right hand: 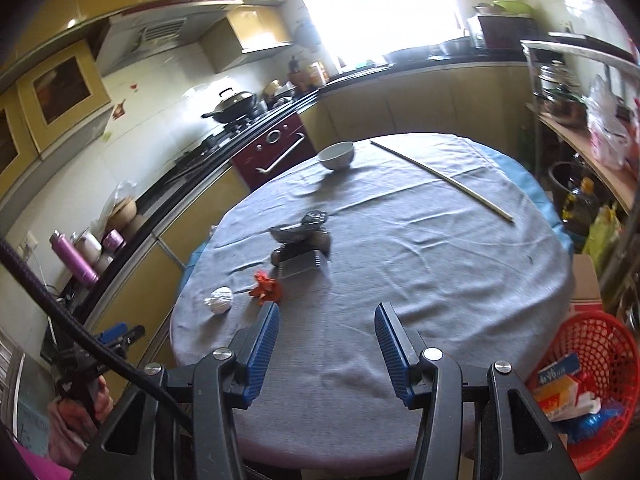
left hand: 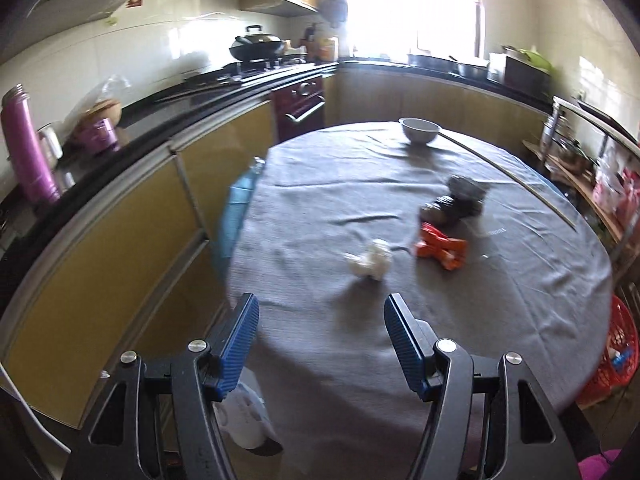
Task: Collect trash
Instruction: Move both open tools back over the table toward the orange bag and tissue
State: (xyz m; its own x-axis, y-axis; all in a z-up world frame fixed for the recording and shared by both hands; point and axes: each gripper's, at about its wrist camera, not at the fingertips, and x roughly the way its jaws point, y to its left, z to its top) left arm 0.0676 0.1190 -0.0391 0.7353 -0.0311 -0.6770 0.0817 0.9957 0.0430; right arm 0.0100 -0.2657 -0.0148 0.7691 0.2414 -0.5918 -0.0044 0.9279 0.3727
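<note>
Hovering over the table (left hand: 400, 340), both tongs, left gripper (left hand: 322, 344) and right gripper (right hand: 327, 350), are seen released, nothing gripped. The dark clutter (left hand: 456, 202) beyond the white wad (left hand: 370, 260) and orange wrapper (left hand: 440, 248) is blurred and cannot be identified.

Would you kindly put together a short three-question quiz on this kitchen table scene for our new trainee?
1. True or false: the left gripper is holding the crumpled white paper.
2. Multiple choice: the red basket stands A) on the table, B) on the floor to the right of the table, C) on the counter.
3. Short answer: which piece of trash lies right beside the white paper on the grey tablecloth?

Key
1. False: both the left gripper and the right gripper are open and empty, short of the trash.
2. B; it already holds cartons.
3. The orange wrapper.
</note>
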